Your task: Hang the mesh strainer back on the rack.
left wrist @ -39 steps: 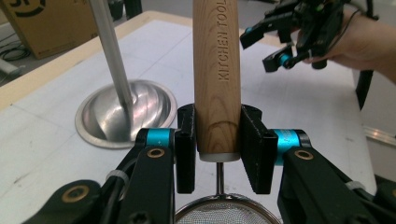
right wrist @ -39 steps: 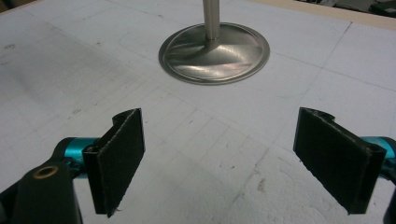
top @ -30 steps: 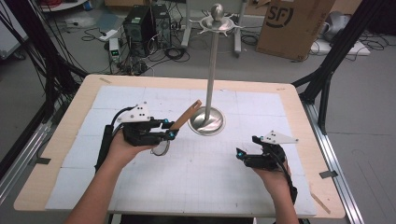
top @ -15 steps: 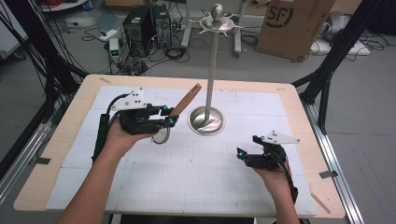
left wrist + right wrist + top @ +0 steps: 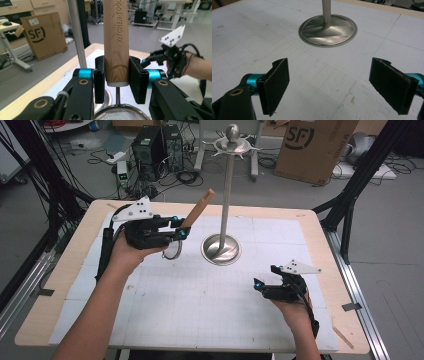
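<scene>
Left gripper (image 5: 179, 228) has its jaws clamped on the wooden handle (image 5: 116, 40) of a mesh strainer (image 5: 172, 251), raised above the table left of the hook stand (image 5: 227, 195). Right gripper (image 5: 259, 285) rests on the mat (image 5: 200, 310), jaws wide apart, empty. Judged step: carrying the strainer toward the stand's top hooks; next, lift higher and align. Handle reads "KITCHEN TOOL"; cardboard box (image 5: 315, 145) reads "SF".

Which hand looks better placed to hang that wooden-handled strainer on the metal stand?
The left. The left gripper already clamps the strainer's wooden handle close beside the stand's pole. The right gripper is open, low over the mat.
</scene>
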`<state>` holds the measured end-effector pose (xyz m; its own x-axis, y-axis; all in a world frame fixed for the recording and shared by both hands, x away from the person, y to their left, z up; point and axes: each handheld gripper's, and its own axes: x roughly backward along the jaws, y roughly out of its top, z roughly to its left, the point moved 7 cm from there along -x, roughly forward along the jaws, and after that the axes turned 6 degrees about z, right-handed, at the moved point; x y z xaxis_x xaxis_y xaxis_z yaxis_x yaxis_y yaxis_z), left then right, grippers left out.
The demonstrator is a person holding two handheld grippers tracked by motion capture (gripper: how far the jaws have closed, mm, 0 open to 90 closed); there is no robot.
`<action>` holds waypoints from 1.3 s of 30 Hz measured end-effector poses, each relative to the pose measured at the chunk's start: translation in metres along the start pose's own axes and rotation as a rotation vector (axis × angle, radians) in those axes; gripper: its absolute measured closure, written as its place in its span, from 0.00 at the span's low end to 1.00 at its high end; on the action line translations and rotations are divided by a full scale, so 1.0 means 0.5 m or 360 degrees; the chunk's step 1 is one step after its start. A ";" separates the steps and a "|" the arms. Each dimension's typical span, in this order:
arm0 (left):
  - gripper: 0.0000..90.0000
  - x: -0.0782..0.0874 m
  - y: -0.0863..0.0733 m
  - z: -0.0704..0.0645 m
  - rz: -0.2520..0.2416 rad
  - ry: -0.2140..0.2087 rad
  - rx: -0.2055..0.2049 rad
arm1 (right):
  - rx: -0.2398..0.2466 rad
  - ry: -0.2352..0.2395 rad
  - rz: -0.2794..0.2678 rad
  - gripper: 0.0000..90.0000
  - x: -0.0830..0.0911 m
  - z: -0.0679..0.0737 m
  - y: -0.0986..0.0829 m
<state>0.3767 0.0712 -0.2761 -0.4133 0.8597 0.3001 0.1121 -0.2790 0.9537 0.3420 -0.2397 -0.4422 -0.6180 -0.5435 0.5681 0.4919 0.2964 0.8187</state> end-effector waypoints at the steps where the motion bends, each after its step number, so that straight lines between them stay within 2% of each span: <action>1: 0.77 -0.001 0.003 0.001 -0.0010 -0.0002 0.0004 | 0.0001 0.0000 -0.0002 0.17 0.000 0.000 0.000; 6: 0.77 -0.006 0.017 0.008 -0.0013 0.0012 0.0002 | -0.0001 0.0002 -0.0002 0.17 0.000 -0.001 0.000; 13: 0.77 -0.011 0.055 0.011 -0.0073 0.0020 -0.0021 | -0.0004 0.0000 -0.0008 0.17 0.002 -0.002 0.000; 16: 0.77 -0.013 0.067 0.015 -0.0108 0.0016 -0.0017 | -0.0005 0.0002 -0.0009 0.17 0.003 -0.002 0.000; 23: 0.77 -0.009 0.079 0.041 -0.0142 0.0064 0.0024 | -0.0015 0.0003 -0.0011 0.17 0.005 -0.004 -0.001; 27: 0.77 -0.006 0.085 0.055 -0.0134 0.0091 0.0031 | -0.0009 0.0008 -0.0009 0.17 0.003 -0.004 -0.001; 39: 0.77 -0.006 0.120 0.081 -0.0116 0.0076 0.0038 | -0.0010 0.0010 -0.0002 0.17 0.001 -0.006 -0.002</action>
<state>0.4212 0.0692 -0.2191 -0.4635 0.8559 0.2292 0.1013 -0.2058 0.9733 0.3428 -0.2425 -0.4432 -0.6146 -0.5488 0.5667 0.4953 0.2907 0.8187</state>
